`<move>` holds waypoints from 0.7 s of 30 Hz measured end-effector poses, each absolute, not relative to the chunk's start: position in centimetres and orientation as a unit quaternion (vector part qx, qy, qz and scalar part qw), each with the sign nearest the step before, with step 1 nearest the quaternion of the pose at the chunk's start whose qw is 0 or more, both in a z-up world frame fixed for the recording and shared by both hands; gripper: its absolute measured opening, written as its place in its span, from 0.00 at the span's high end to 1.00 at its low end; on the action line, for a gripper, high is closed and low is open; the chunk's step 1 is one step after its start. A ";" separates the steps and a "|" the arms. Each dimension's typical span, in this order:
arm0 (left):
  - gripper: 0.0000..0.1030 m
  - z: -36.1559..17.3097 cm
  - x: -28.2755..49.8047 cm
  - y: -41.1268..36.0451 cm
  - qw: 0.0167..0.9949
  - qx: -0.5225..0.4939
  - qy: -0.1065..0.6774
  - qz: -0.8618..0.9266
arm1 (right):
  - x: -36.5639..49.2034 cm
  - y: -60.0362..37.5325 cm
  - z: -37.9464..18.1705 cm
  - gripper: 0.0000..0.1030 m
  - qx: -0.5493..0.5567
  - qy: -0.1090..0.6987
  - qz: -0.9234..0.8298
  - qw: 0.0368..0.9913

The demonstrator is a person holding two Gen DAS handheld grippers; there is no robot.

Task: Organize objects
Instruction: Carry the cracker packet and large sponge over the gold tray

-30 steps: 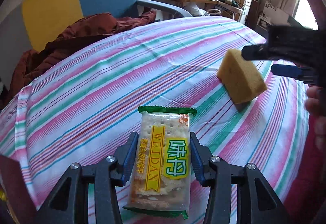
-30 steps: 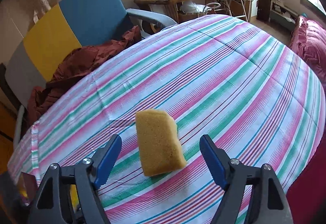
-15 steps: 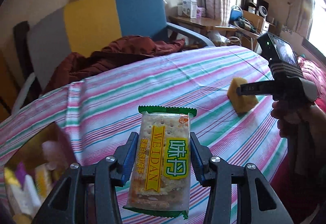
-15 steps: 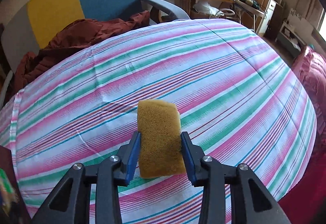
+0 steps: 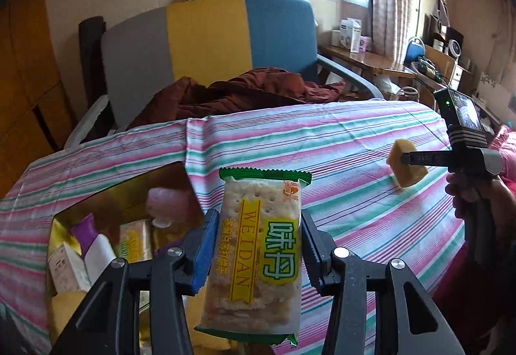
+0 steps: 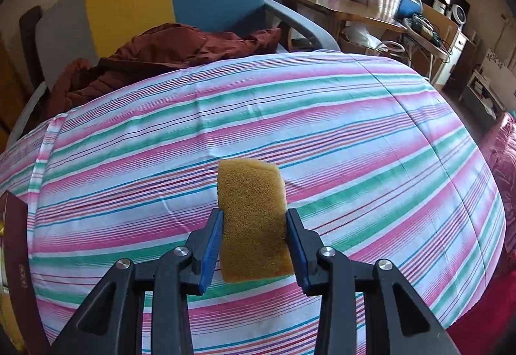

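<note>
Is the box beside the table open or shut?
Open: the box has no lid on top, and a bottle and packets lie inside.

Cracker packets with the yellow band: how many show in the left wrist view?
2. One cracker packet is clamped in the left gripper. A second lies in the open box lower left, among other items. More may be hidden deeper in that box.
</note>
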State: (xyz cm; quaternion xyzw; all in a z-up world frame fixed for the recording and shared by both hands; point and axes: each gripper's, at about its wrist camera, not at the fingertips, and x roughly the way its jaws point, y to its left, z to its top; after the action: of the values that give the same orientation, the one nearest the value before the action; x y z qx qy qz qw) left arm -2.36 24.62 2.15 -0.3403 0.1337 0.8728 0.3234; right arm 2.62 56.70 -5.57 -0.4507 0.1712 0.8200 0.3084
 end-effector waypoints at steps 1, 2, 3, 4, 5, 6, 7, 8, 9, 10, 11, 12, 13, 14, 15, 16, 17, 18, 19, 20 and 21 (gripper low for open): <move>0.52 2.2 -2.4 24.1 0.318 -0.341 0.131 0.875 | 2.5 56.4 -5.5 0.63 -0.450 0.169 0.823 0.302; 0.52 2.2 -2.4 23.7 0.315 -0.342 0.129 0.876 | 2.4 56.1 -5.4 0.63 -0.449 0.166 0.827 0.295; 0.52 2.2 -2.5 23.4 0.313 -0.343 0.127 0.877 | 2.2 55.8 -5.4 0.63 -0.449 0.162 0.830 0.288; 0.52 2.2 -2.6 22.8 0.309 -0.343 0.124 0.878 | 2.1 55.6 -5.4 0.63 -0.449 0.158 0.833 0.282; 0.52 2.2 -2.6 22.5 0.306 -0.343 0.122 0.880 | 2.0 55.2 -5.4 0.63 -0.450 0.155 0.836 0.275; 0.52 2.3 -2.7 22.0 0.303 -0.344 0.119 0.881 | 1.8 55.0 -5.3 0.63 -0.450 0.152 0.838 0.268; 0.52 2.3 -2.7 21.6 0.302 -0.344 0.116 0.882 | 1.7 54.7 -5.3 0.63 -0.451 0.149 0.840 0.262; 0.52 2.4 -2.7 21.2 0.299 -0.344 0.115 0.883 | 1.5 54.4 -5.3 0.63 -0.452 0.147 0.842 0.255; 0.52 2.4 -2.7 20.8 0.296 -0.344 0.114 0.884 | 1.5 54.1 -5.3 0.63 -0.452 0.144 0.844 0.250; 0.52 2.4 -2.9 20.3 0.294 -0.345 0.111 0.884 | 1.4 53.8 -5.3 0.63 -0.453 0.142 0.845 0.245; 0.52 2.4 -2.9 19.9 0.291 -0.346 0.110 0.885 | 1.4 53.5 -5.2 0.63 -0.453 0.142 0.847 0.239; 0.52 2.3 -3.0 19.4 0.288 -0.348 0.107 0.886 | 1.3 53.1 -5.1 0.63 -0.453 0.142 0.849 0.232; 0.52 2.2 -3.2 19.0 0.285 -0.351 0.105 0.886 | 1.1 52.7 -5.1 0.63 -0.455 0.139 0.849 0.228; 0.52 2.1 -3.4 18.5 0.281 -0.353 0.102 0.886 | 0.9 52.2 -5.1 0.63 -0.458 0.135 0.850 0.223; 0.52 2.1 -3.5 17.9 0.278 -0.354 0.100 0.887 | 0.8 51.7 -5.1 0.63 -0.460 0.134 0.850 0.217; 0.52 2.0 -3.6 17.2 0.273 -0.355 0.096 0.889 | 0.7 51.3 -5.0 0.63 -0.461 0.133 0.851 0.212; 0.52 1.9 -3.7 16.7 0.270 -0.357 0.093 0.890 | 0.5 50.8 -4.8 0.63 -0.462 0.132 0.853 0.206; 0.52 1.9 -3.9 16.1 0.266 -0.359 0.087 0.890 | 0.3 50.0 -4.5 0.63 -0.460 0.131 0.855 0.198; 0.52 1.9 -4.1 15.3 0.262 -0.360 0.079 0.892 | 0.1 49.3 -4.2 0.63 -0.458 0.131 0.859 0.189; 0.52 2.0 -4.2 14.6 0.259 -0.359 0.073 0.893 | -0.1 48.5 -3.9 0.63 -0.455 0.132 0.863 0.179; 0.52 2.1 -4.4 13.8 0.256 -0.358 0.065 0.896 | -0.4 47.4 -3.4 0.63 -0.452 0.130 0.866 0.167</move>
State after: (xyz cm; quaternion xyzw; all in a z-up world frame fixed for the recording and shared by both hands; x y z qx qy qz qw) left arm -4.38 13.84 2.13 -0.3582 0.0652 0.8955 0.2559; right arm -0.38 47.43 -3.43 -0.4522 0.1297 0.8665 0.1672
